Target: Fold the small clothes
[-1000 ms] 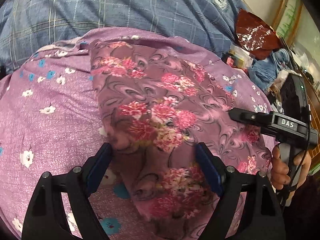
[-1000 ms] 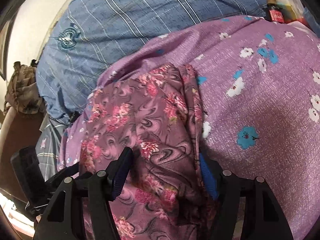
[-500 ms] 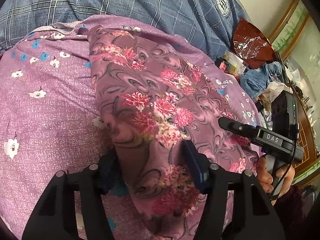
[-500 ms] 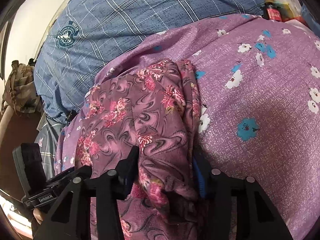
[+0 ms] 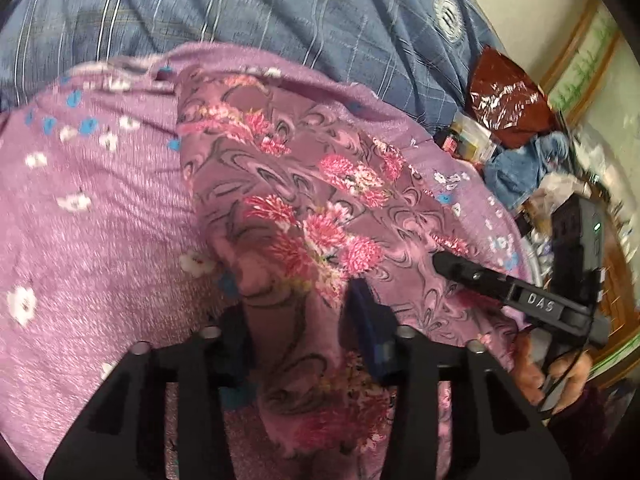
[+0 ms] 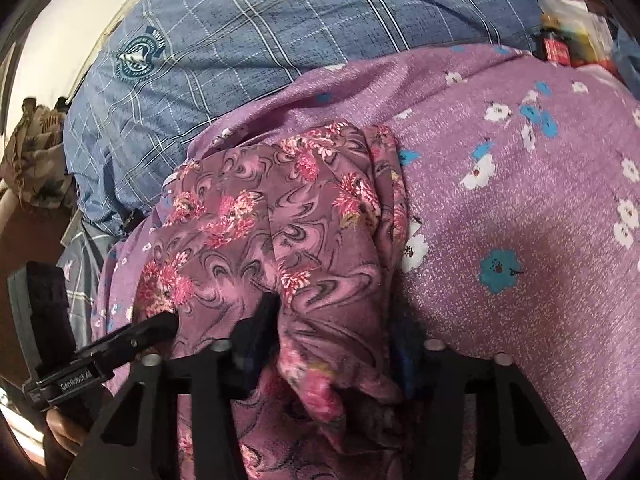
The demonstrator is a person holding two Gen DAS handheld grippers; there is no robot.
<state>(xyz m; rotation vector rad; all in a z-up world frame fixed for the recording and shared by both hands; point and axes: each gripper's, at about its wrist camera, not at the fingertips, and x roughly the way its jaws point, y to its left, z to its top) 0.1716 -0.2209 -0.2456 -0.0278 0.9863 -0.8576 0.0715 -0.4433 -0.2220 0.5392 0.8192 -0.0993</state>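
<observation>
Cloth bunched between both sets of jaws: small floral garment (image 5: 320,216), mauve with pink blossoms, spread ahead of both grippers on purple flowered bedspread (image 5: 100,220).

Left gripper (image 5: 298,332): jaws just closing, a ridge of garment gathered between blue pads; pinching near hem at its left corner. Some blur on this view, so bite depth unclear.

Right gripper (image 6: 334,344): jaws just closing as well, pinching a thick fold of garment at the right-hand edge, several layers stacked between pads.

Step in hand, by judgement: securing near hem at two corners for a fold away toward far edge. To do well:
- confirm both pinches take garment only, not bedspread beneath; similar colours make this easy to miss
- keep grips level with each other so fold line runs straight
- lift just enough to clear, carry forward evenly, lay hem onto far edge
- watch right side bulk; layers could slip out unevenly

Pose: both grippers angled steeply downward, side by side, close together. Fingers (image 5: 560,376) wrapped round right handle, visible right of left gripper. Blue checked blanket (image 6: 240,40) beyond garment.
</observation>
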